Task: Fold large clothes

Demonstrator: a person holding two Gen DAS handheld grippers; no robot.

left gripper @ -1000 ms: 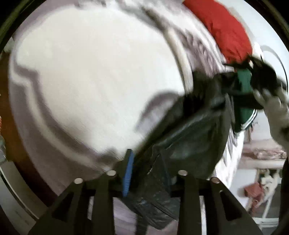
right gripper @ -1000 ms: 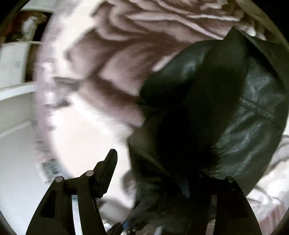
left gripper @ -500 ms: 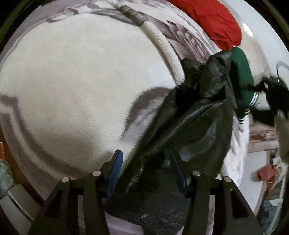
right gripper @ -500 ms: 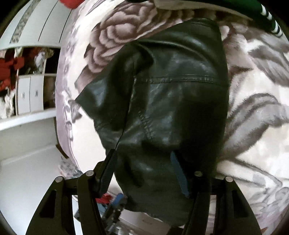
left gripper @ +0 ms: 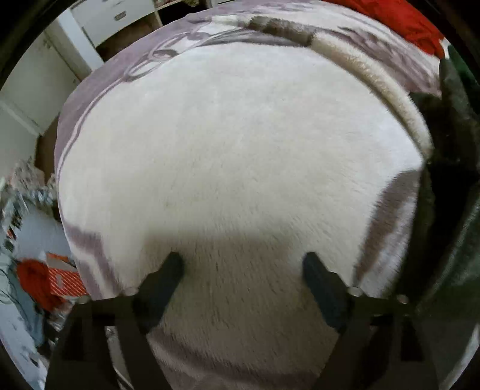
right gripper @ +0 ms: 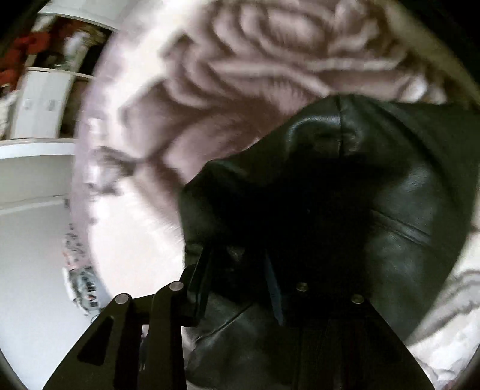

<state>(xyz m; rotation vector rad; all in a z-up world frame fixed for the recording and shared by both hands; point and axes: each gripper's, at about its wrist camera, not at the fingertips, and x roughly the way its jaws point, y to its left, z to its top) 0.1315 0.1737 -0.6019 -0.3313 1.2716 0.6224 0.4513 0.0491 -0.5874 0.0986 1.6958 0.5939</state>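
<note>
A black leather jacket hangs bunched over the flowered plush blanket in the right wrist view. My right gripper is shut on a fold of the jacket near its lower edge. In the left wrist view my left gripper is open and empty, just above the white middle of the blanket. The jacket shows only at the right edge of that view, well to the right of my left gripper.
A red cushion and a green garment lie at the bed's far right. White cupboards stand beyond the bed. Red and patterned clutter lies on the floor to the left. Shelves stand left of the bed.
My left gripper has let go of the jacket, opened wide and swung left over the bare blanket. My right gripper has closed on the jacket and is moving, with blur.
</note>
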